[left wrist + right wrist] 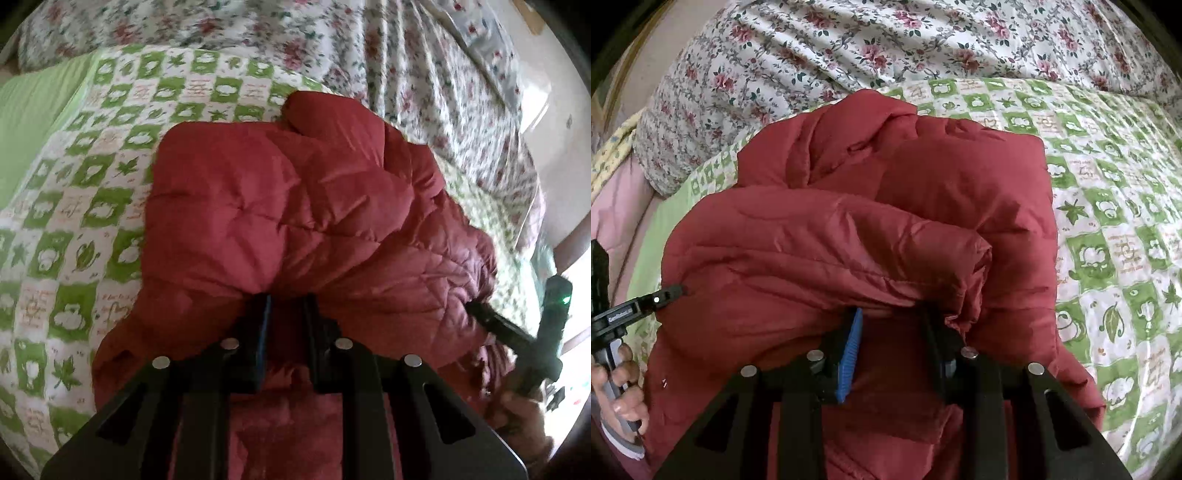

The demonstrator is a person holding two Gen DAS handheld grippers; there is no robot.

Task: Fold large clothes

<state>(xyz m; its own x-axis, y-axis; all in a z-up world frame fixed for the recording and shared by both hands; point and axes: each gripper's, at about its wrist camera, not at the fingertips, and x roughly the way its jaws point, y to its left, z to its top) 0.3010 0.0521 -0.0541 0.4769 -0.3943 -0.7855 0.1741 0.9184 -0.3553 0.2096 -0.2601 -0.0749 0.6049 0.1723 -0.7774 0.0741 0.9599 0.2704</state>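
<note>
**Inspector:** Where is the garment?

**Assistant:** The red quilted jacket (pixel 288 206) lies bunched on the green checked bedspread (pixel 74 221), with the floral duvet (pixel 886 40) beyond at twelve o'clock.

**Inspector:** Claws?

**Assistant:** The left claw (pixel 286 314) stands narrow, pinching a jacket edge. The right claw (pixel 894 325) grips a folded edge at six o'clock in its view, jaws somewhat wider. Each appears in the other's view at the frame edge.

**Inspector:** Recommendation?

**Assistant:** In my judgement, keep both grips level, carry the edge evenly towards twelve o'clock, and lay it flat; the padding will likely spring back.
</note>
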